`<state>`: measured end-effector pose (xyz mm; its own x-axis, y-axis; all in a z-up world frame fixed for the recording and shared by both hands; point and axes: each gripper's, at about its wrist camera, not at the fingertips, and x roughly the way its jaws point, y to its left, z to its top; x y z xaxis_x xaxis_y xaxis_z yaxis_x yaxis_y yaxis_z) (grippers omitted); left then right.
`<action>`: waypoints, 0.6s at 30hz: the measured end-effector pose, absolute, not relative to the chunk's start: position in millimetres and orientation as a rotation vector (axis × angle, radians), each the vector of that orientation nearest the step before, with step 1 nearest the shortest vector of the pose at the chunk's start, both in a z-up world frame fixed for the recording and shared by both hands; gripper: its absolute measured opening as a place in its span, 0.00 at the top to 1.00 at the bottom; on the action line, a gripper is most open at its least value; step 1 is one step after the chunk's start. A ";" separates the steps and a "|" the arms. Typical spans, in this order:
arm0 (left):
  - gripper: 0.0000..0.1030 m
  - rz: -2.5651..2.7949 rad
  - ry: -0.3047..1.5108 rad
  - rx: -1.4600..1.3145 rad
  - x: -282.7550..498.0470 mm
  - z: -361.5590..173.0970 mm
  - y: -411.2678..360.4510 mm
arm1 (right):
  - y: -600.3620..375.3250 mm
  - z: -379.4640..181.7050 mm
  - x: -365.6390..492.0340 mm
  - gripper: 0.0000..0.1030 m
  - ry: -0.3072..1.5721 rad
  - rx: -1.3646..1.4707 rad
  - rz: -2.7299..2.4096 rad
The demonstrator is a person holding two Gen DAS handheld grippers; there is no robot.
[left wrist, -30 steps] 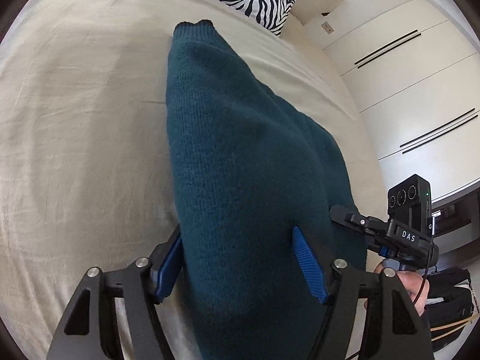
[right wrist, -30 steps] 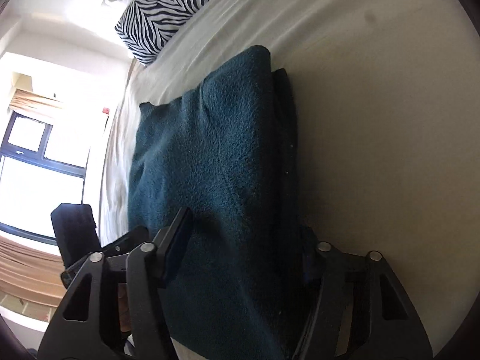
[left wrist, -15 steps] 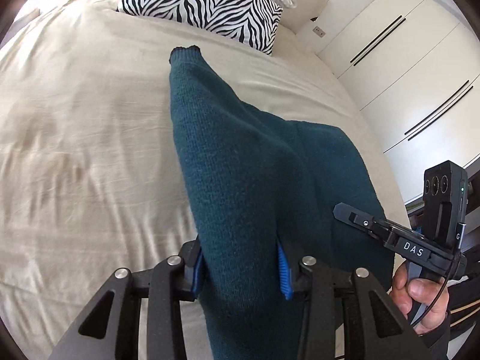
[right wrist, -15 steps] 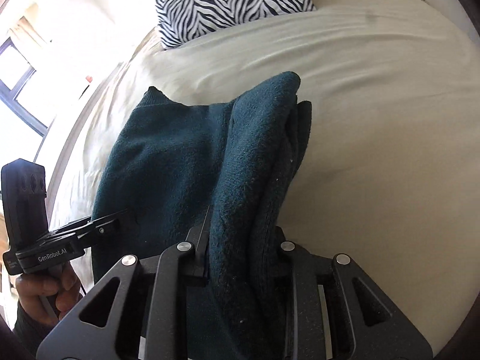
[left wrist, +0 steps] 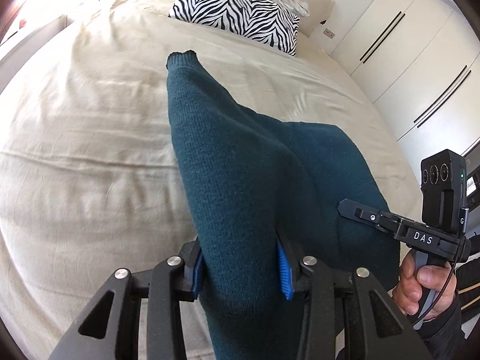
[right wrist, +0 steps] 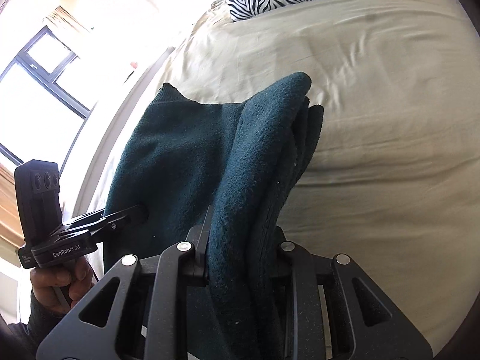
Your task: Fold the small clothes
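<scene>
A dark teal knitted sweater [left wrist: 240,162] stretches from both grippers down onto the beige bed [left wrist: 75,156]; its far cuff [left wrist: 181,57] still rests on the sheet. My left gripper [left wrist: 241,270] is shut on a thick bunch of the sweater between its blue pads. My right gripper [right wrist: 243,255] is shut on a folded, layered edge of the same sweater [right wrist: 264,150]. Each view shows the other gripper beside it, held by a hand: the right one [left wrist: 357,210] and the left one [right wrist: 141,210].
A zebra-print pillow [left wrist: 240,9] lies at the head of the bed, with white bedding behind it. White wardrobe doors [left wrist: 420,54] stand along the right side. A bright window [right wrist: 39,69] is on the left in the right wrist view.
Both grippers closed on the sweater's near edge, then lifted and pulled it back, so more of the bed and pillow shows. The sweater now hangs raised instead of lying flat.
</scene>
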<state>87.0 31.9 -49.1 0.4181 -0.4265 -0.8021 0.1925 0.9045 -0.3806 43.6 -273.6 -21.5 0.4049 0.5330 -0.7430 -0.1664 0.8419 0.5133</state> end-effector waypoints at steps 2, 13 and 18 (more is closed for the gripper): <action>0.59 -0.385 1.093 -0.260 88.4 -64.5 39.9 | -262.3 -31.9 39.6 0.79 1.079 0.375 0.458; 0.42 -0.365 1.111 -0.289 89.4 -99.4 47.6 | -279.5 -106.4 39.1 0.72 1.136 0.633 0.472; 0.40 -0.350 1.094 -0.307 81.9 -97.9 46.4 | -290.3 -113.9 35.4 0.70 1.121 0.720 0.496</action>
